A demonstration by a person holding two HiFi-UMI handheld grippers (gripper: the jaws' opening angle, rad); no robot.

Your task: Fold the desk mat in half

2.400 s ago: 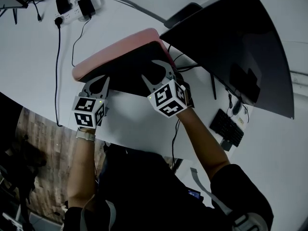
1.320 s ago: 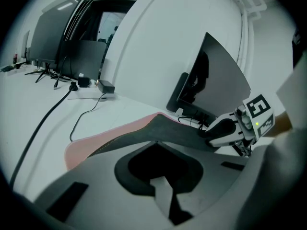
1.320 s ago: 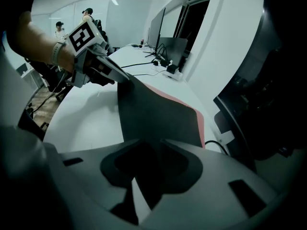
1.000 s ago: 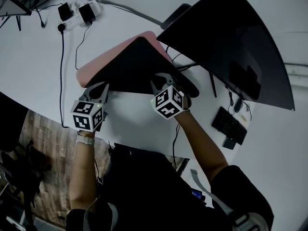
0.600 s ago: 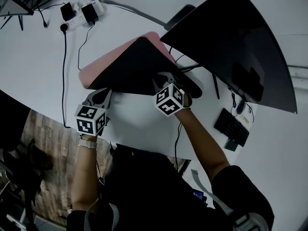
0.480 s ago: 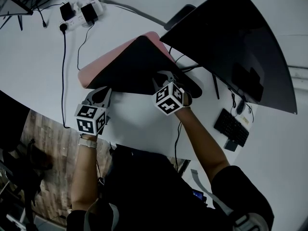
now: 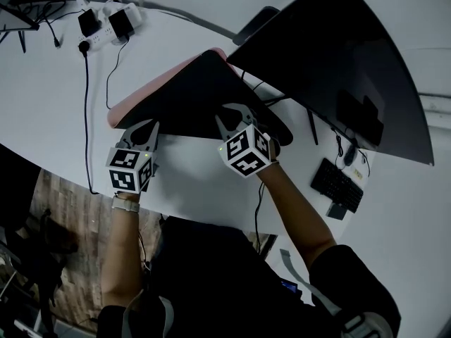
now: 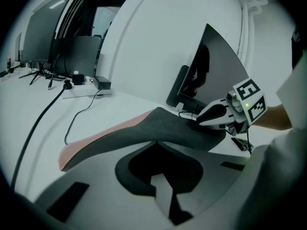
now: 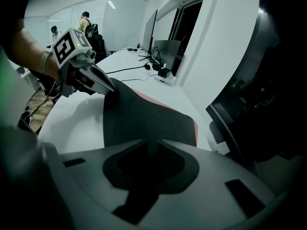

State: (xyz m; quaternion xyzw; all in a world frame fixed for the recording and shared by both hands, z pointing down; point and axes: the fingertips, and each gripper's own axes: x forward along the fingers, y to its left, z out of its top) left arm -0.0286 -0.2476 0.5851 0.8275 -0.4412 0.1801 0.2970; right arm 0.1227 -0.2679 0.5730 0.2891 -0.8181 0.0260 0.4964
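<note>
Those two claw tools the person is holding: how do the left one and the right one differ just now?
The left gripper pinches the left corner of the desk mat; the right gripper pinches the corner beside the monitor. The left gripper hangs at the rim of the desk, near the floor; the right gripper is over white desk top. Both are shut on the mat's lifted edge, dark underside up.

Both arms reach forward, left tool [image 7: 144, 127] and right tool [image 7: 230, 113] side by side, jaws pinched together.

White desk [image 7: 42, 97], wood-plank floor [image 7: 62, 213], big dark monitor [image 7: 338, 69]
</note>
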